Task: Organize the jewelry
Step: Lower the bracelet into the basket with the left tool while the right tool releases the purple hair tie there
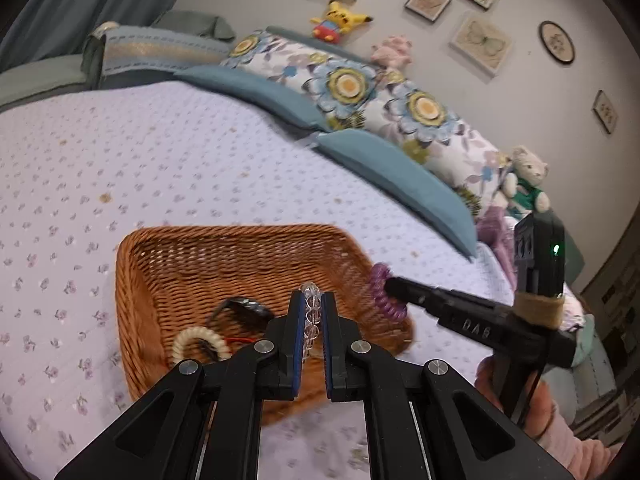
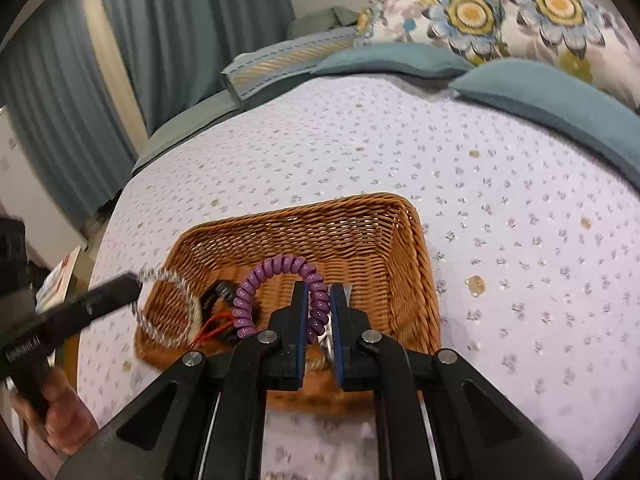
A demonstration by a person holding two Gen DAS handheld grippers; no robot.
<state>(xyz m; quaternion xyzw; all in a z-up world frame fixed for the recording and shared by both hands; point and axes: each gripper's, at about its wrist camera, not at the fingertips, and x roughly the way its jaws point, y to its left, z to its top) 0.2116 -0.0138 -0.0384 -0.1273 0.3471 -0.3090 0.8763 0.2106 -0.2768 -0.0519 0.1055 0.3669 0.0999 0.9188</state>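
Bedspread (image 1: 200, 152), white with little purple flowers, fills both views. Blue cushions (image 1: 400, 176) and a flowered pillow (image 1: 360, 88) lie at 1 o'clock, with blue curtains (image 2: 80, 80) and framed pictures (image 1: 480, 40) beyond. A brown wicker basket (image 2: 412, 280) sits on the bed in front of both tools. Inside it lie a cream bead bracelet (image 1: 200, 344), a dark watch (image 1: 244, 306) and something with red string. The left tool (image 1: 311, 304) pinches a clear bead bracelet (image 1: 312, 312) over the basket. The right tool (image 2: 319, 300) pinches a purple coil bracelet (image 2: 276, 292) over the basket at 9 o'clock from its fingers.
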